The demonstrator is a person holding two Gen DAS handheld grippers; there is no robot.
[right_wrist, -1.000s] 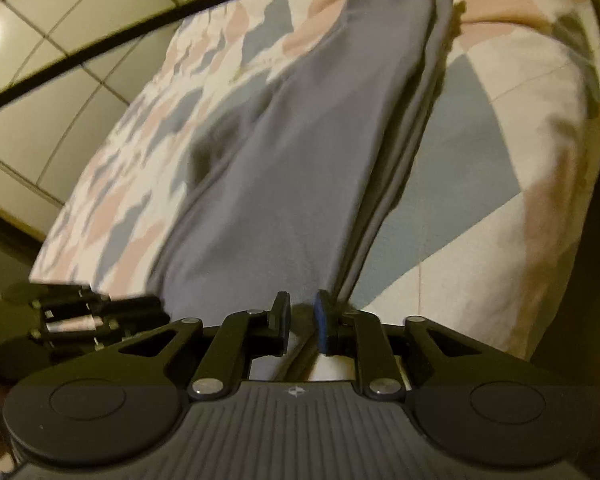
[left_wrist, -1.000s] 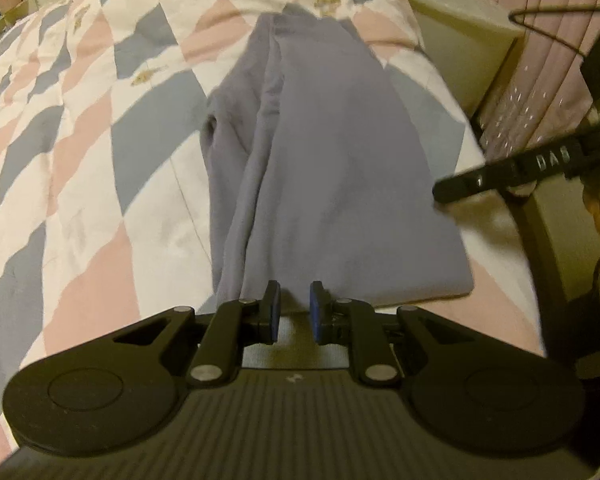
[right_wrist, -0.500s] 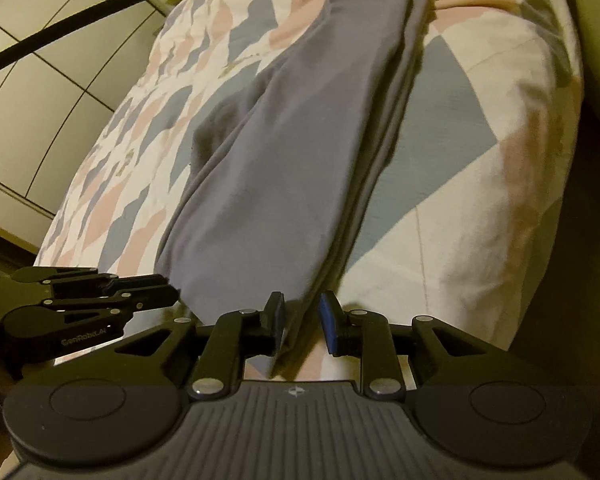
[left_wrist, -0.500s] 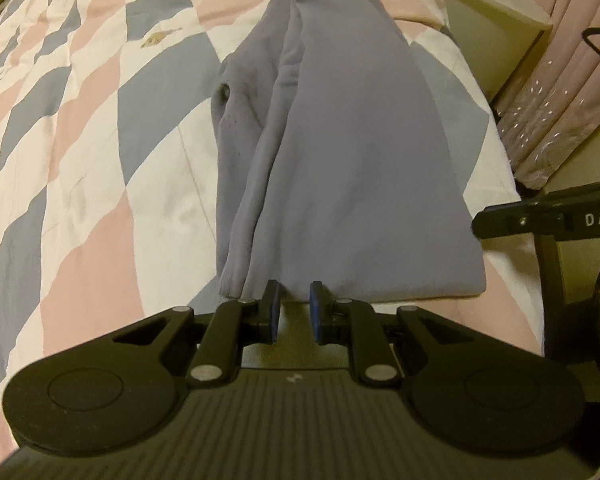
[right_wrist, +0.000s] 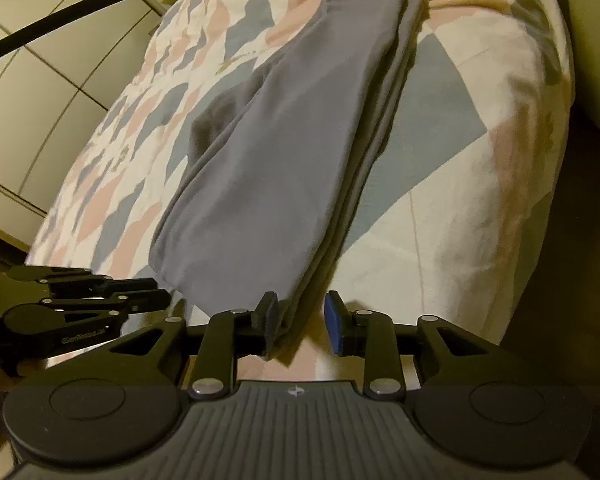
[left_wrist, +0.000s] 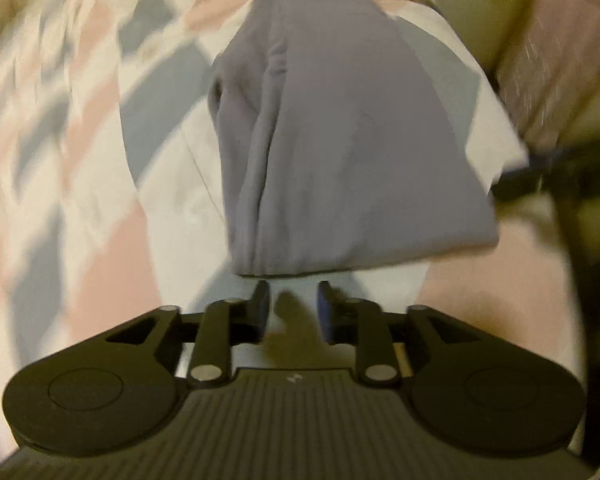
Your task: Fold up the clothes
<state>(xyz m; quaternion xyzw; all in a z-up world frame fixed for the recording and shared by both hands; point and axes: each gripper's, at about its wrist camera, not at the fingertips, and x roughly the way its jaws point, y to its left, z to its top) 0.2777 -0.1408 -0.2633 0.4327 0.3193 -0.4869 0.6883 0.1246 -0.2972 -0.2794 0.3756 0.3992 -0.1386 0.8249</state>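
Note:
A grey garment (left_wrist: 340, 140) lies folded lengthwise on the patterned quilt (left_wrist: 80, 200), its hem toward me. My left gripper (left_wrist: 292, 304) hovers just short of that hem. Its jaws are opening with nothing between them. This view is blurred. In the right wrist view the garment (right_wrist: 284, 160) runs away from me, and its near right corner lies between the fingers of my right gripper (right_wrist: 300, 312). Those jaws are opening too: the cloth rests against the left finger (right_wrist: 266, 312) and the blue right pad stands clear of it. The left gripper (right_wrist: 100, 296) shows at the garment's other corner.
The quilt (right_wrist: 460, 200) drops off at the bed's edge on the right. Pale wardrobe doors (right_wrist: 32, 92) stand beyond the bed, with a black cable (right_wrist: 80, 12) across them. A cream cabinet (left_wrist: 480, 12) and pink curtain (left_wrist: 560, 40) stand beside the bed.
Both grippers' jaws have widened. The left gripper shifted, and the hem now sits just ahead of its fingertips. The garment's corner now lies loose between the right fingers.

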